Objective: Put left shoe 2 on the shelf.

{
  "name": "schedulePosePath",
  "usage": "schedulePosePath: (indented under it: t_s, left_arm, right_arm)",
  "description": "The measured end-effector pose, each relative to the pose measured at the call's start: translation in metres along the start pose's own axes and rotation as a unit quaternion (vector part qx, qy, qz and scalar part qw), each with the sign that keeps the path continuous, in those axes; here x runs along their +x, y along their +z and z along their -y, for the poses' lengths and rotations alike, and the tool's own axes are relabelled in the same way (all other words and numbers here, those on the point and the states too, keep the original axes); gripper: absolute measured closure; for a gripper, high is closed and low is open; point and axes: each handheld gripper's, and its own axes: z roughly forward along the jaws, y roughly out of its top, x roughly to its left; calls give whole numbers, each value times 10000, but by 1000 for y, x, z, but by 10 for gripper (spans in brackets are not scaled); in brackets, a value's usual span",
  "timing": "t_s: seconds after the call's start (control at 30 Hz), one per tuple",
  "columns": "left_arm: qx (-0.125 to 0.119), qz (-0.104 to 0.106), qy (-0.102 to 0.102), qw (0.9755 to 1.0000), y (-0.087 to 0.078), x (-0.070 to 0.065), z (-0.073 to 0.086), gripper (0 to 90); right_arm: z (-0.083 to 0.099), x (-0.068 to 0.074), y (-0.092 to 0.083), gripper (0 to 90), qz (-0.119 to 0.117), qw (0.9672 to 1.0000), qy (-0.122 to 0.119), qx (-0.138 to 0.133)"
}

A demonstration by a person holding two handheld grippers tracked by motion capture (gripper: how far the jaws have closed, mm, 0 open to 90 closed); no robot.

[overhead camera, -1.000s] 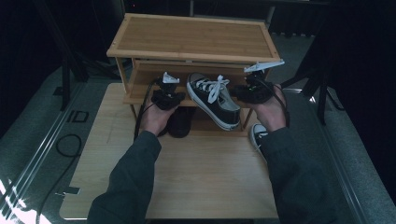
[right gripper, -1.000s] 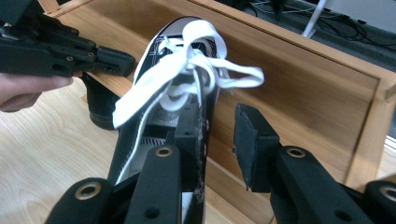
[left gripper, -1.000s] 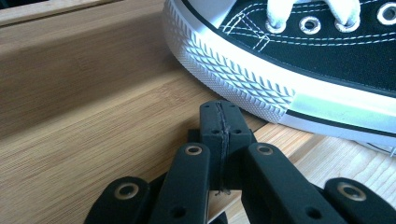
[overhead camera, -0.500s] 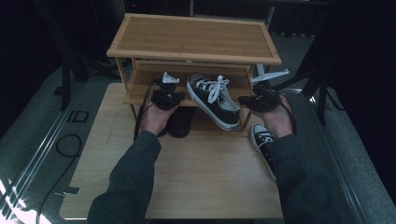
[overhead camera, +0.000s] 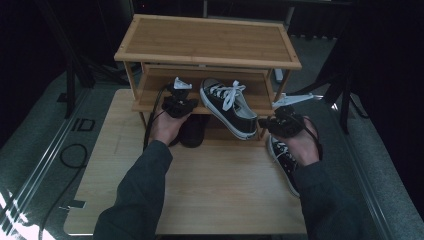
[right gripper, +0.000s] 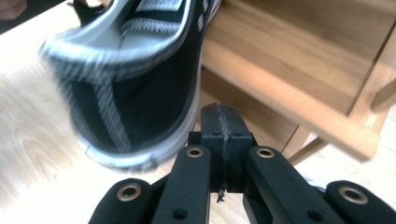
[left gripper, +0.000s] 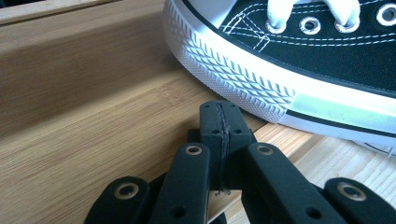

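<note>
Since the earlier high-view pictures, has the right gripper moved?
Yes. The right gripper has dropped from level with the bamboo shoe rack's lower shelf toward the table, nearer the person, beside the black canvas sneaker's heel.

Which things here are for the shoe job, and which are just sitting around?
For the job:
black sneaker half on the shelf
second sneaker on the table
wooden shoe rack
left gripper, right gripper, both shut

Just lying about:
dark shoe under the rack
floor cable
</note>
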Motion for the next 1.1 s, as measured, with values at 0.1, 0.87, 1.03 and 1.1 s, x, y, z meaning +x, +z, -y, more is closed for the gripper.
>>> schedulePosePath:
  t_s: [0.1,0.87,1.03,1.1]
  left_arm:
    - [4,-8,6,10000,0,0,0,897]
    - [-13,-16,-23,10000,0,0,0,896]
    - [-7,-23,-16,10000,0,0,0,897]
    - [-7,-27,-17,10000,0,0,0,897]
  right_arm:
    - [9,5,-2,900,5,10000,-63,48]
    - [26,38,-12,900,-232,9986,-477,13]
    - [24,42,-11,900,-224,9983,-541,2]
    - [23,43,-11,900,-241,9982,-542,-5]
